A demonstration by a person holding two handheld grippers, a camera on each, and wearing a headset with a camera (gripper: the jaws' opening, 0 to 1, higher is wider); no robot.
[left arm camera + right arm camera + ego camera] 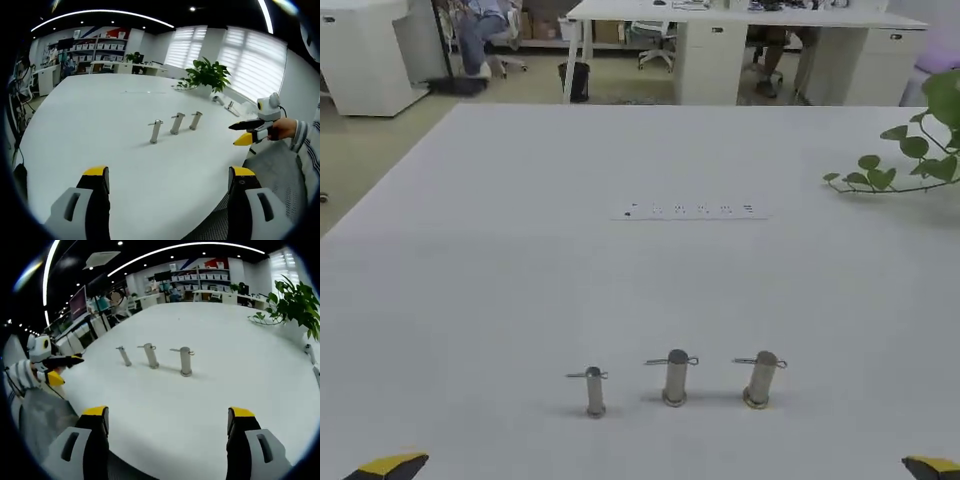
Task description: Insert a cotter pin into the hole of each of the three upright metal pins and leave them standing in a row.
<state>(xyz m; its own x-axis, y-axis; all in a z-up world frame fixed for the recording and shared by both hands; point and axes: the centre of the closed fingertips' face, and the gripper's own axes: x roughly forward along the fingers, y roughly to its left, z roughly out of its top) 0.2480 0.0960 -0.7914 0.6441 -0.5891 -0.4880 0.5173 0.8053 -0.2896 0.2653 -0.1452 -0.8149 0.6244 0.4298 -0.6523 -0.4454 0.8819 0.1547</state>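
Three upright metal pins stand in a row on the white table [520, 260]: a left pin [595, 392], a middle pin [675, 378] and a right pin [760, 380]. Each has a thin cotter pin through its top, such as the left one's [586, 375]. In the left gripper view the row [175, 123] lies well ahead of my left gripper [168, 175], which is open and holds nothing. My right gripper [167, 415] is also open, with the row [149, 355] far in front of it. One yellow fingertip [390, 466] shows at the bottom left of the head view, another fingertip [932, 466] at the bottom right.
A leafy plant [920, 140] reaches over the table's right side. A flat strip with small marks [690, 210] lies mid-table beyond the pins. Desks, chairs and a seated person [480, 30] are past the far edge.
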